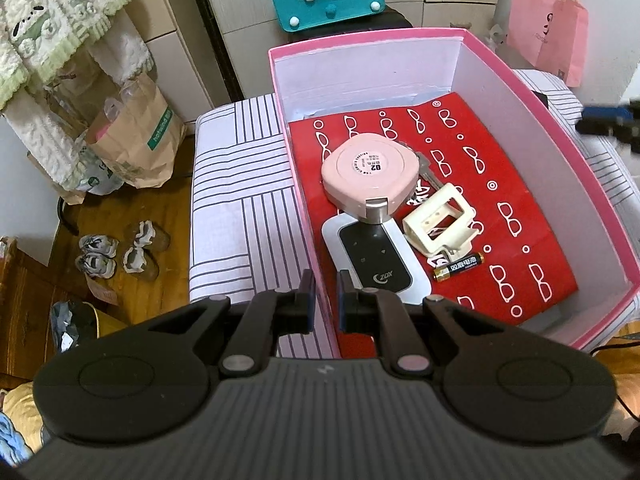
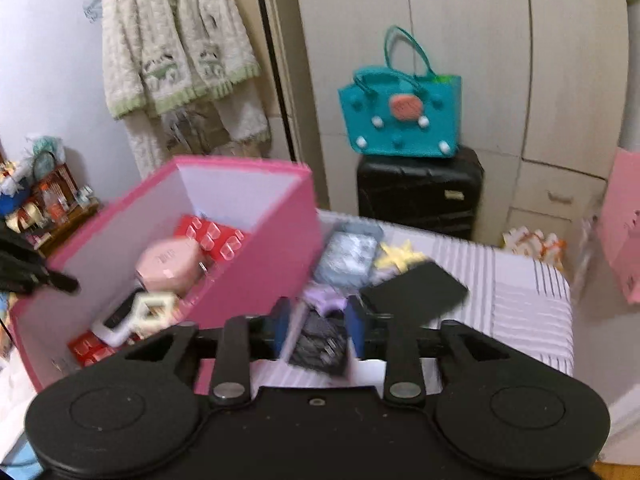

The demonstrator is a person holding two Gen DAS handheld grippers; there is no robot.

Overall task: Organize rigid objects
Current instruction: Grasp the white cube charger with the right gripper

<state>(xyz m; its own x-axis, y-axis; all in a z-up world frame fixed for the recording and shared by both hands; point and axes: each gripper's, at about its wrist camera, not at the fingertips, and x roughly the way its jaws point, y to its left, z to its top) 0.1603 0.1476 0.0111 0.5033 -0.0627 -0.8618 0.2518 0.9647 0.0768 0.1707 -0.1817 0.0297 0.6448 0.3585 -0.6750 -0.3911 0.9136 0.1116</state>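
Left wrist view: we saw box (image 1: 400,46) partly filled; left tool (image 1: 324,300) pinched box wall; right tool (image 2: 318,332) parted, empty; loose items (image 2: 348,258) remained outside.

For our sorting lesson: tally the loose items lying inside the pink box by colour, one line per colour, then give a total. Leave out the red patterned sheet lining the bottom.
Pink: 1, the rounded case
White with black panel: 1, the remote
Cream: 1, the plastic clip
Silver: 1, the key
Black and gold: 1, the battery
Total: 5
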